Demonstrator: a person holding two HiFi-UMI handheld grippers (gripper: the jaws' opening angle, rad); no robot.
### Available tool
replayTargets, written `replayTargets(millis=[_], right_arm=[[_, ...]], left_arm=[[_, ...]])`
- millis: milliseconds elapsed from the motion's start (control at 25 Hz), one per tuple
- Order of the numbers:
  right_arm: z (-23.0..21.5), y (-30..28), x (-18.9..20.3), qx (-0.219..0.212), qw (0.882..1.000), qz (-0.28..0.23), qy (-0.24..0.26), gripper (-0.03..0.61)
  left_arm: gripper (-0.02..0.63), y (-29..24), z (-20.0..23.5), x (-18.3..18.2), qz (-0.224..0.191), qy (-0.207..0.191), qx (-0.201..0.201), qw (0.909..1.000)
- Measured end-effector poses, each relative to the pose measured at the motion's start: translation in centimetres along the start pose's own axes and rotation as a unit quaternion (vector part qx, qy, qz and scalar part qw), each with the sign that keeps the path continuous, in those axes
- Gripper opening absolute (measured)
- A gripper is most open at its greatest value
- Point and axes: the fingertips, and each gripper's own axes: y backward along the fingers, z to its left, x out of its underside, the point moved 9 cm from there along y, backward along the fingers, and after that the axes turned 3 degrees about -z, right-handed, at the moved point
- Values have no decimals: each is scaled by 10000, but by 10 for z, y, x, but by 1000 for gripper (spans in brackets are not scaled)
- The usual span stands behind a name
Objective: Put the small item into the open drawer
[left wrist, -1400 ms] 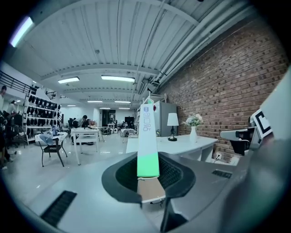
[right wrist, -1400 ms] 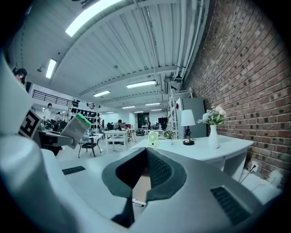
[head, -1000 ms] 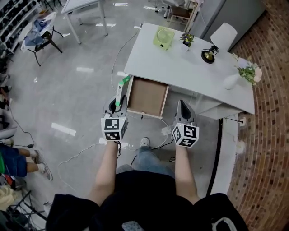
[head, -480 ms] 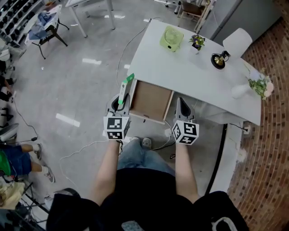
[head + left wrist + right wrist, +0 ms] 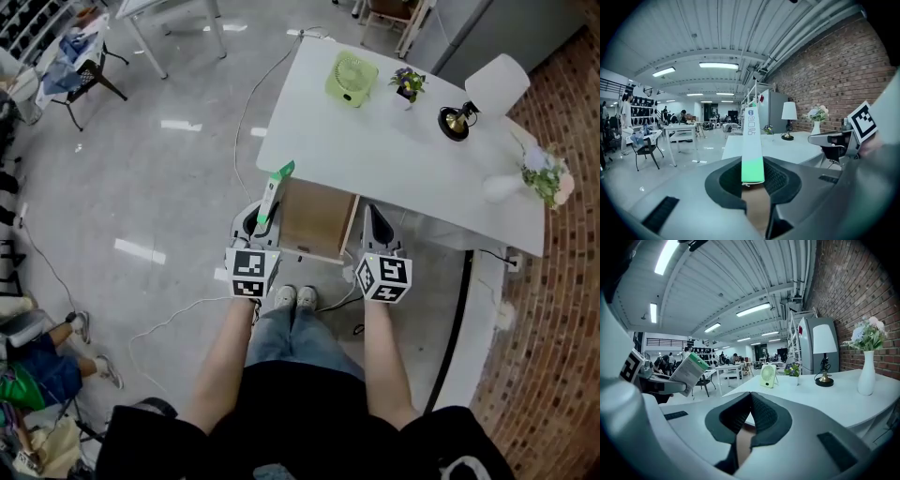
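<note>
A slim white box with a green end (image 5: pixel 273 194) stands nearly upright in my left gripper (image 5: pixel 260 223), which is shut on its lower end. It hangs just over the left edge of the open brown drawer (image 5: pixel 316 217) under the white desk (image 5: pixel 394 150). In the left gripper view the box (image 5: pixel 752 140) rises from between the dark pads (image 5: pixel 776 180). My right gripper (image 5: pixel 375 228) is shut with nothing in it, near the drawer's right front corner. The right gripper view shows its tips (image 5: pixel 750 399) meeting, and the box (image 5: pixel 690 372) at the left.
On the desk stand a green fan (image 5: pixel 351 77), a small potted plant (image 5: pixel 409 84), a lamp (image 5: pixel 459 120) and a white vase with flowers (image 5: pixel 511 180). Cables (image 5: pixel 246 112) trail over the floor left of the desk. A brick wall (image 5: pixel 562 281) runs along the right.
Both grippers have come closer to the desk. The left one has carried the box rightward, up to the drawer's left edge. The grip on the box is unchanged.
</note>
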Motion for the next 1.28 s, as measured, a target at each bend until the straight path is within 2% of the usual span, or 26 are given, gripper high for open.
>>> replayTargets(millis=[160,400,640,880,1080,1280], right_arm=[[5,-14,30,-29,9997,242,-79,2],[10,-39,97,-153,9978,611,-223,2],[11,-70,167,-270,9952,907,-268,2],[2,-107,215,-337,9933,1077,-257,2],[-4,-131,242,-383,9919,1191,-235,2],[-12,-145,255,-325,9905,1309,-273,2]], left_arm=[[86,-14,-8,33,338,56,248,9991],[86,-48,-16,104,835,260,442,9952],[86,-94,-26,174,1125,412,540,9913],[86,-140,-33,229,1401,462,488,9879],[87,-172,-33,266,1728,496,275,9833],[87,-202,-35,295,2297,419,180,9722]])
